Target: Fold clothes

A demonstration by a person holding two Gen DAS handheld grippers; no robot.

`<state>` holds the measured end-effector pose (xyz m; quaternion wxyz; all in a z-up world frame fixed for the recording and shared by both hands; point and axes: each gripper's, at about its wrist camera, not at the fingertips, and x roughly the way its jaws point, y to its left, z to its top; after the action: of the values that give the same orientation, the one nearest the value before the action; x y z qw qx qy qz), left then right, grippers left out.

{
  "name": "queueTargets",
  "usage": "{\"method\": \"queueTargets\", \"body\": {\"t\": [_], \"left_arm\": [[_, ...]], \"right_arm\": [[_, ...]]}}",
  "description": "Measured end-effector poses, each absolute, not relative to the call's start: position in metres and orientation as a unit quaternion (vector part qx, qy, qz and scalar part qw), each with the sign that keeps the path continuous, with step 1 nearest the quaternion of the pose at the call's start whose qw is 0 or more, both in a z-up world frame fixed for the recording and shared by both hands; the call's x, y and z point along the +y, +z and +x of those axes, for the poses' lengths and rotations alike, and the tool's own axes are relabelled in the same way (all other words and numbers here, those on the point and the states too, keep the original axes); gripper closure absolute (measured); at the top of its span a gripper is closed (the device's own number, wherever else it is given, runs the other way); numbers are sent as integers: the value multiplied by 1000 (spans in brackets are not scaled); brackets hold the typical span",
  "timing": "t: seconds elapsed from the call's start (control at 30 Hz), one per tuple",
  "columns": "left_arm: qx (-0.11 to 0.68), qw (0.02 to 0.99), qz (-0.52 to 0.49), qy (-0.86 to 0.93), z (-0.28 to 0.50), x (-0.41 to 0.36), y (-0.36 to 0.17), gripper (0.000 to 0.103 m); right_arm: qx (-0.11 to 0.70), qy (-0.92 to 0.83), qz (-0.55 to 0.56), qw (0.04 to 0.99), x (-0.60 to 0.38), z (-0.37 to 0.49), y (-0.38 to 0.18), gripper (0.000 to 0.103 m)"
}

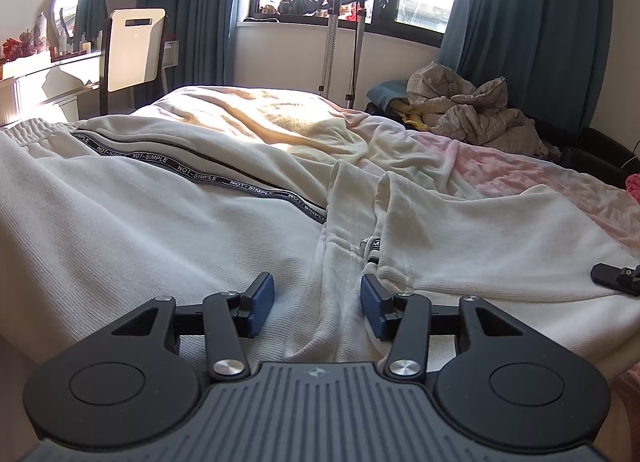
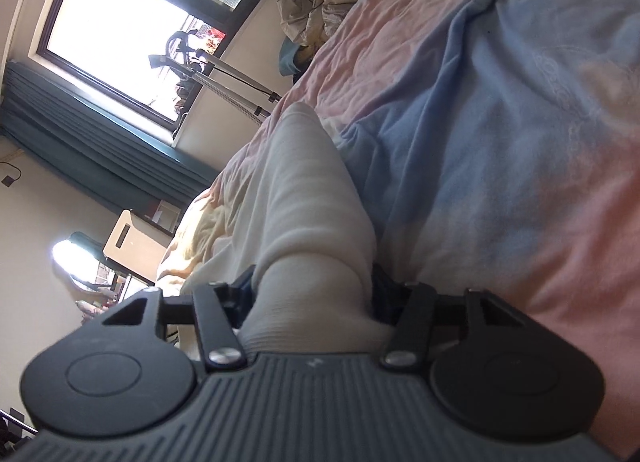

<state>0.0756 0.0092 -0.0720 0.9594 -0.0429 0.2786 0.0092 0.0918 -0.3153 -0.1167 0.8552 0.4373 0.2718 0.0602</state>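
White trousers (image 1: 132, 213) with a black "NOT-SIMPLE" tape stripe (image 1: 200, 177) lie spread over the bed. My left gripper (image 1: 318, 304) rests low on them. Its blue pads (image 1: 262, 302) stand apart, with a lengthwise fold of the white cloth and a drawstring end (image 1: 370, 250) lying between them; the left pad is clear of the fold. In the right wrist view, rolled on its side, my right gripper (image 2: 312, 288) is shut on a thick bunch of white cloth (image 2: 308, 197), which fills the gap and hides both pads.
The pink and blue bedsheet (image 2: 500, 141) lies beyond the cloth. A small black part (image 1: 616, 280) rests on the white cloth at the right edge. A crumpled beige quilt (image 1: 472, 109), a steamer stand (image 1: 334, 21), a chair (image 1: 134, 49) and a cluttered desk (image 1: 48, 69) ring the bed.
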Motion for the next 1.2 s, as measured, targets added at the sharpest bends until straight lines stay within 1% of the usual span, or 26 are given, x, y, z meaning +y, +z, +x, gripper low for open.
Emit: {"method": "queueTargets", "body": {"t": [0.03, 0.13, 0.27, 0.43, 0.7, 0.87, 1.0, 1.1, 1.2], "left_arm": [[279, 960, -39, 9, 76, 8, -72, 49], [279, 960, -30, 6, 75, 6, -72, 46], [292, 956, -4, 2, 75, -3, -66, 35], [303, 950, 66, 21, 79, -31, -47, 27], [325, 940, 108, -4, 101, -101, -35, 27], [331, 934, 129, -46, 111, -165, -48, 27], [332, 932, 120, -84, 117, -204, -62, 27], [333, 928, 133, -107, 120, -212, -66, 27], [326, 929, 143, -104, 121, -192, -54, 27]], "right_arm": [[264, 62, 425, 863, -313, 90, -110, 64], [249, 60, 398, 881, -308, 87, -94, 71], [228, 47, 399, 887, -311, 81, -81, 74], [206, 36, 396, 894, -319, 78, -60, 76], [125, 4, 417, 900, -362, 61, -22, 77], [73, -31, 387, 919, -386, 44, -1, 77], [38, -54, 347, 936, -400, 34, 9, 77], [22, -64, 313, 947, -405, 34, 10, 77], [16, -67, 288, 955, -402, 39, 9, 77]]}}
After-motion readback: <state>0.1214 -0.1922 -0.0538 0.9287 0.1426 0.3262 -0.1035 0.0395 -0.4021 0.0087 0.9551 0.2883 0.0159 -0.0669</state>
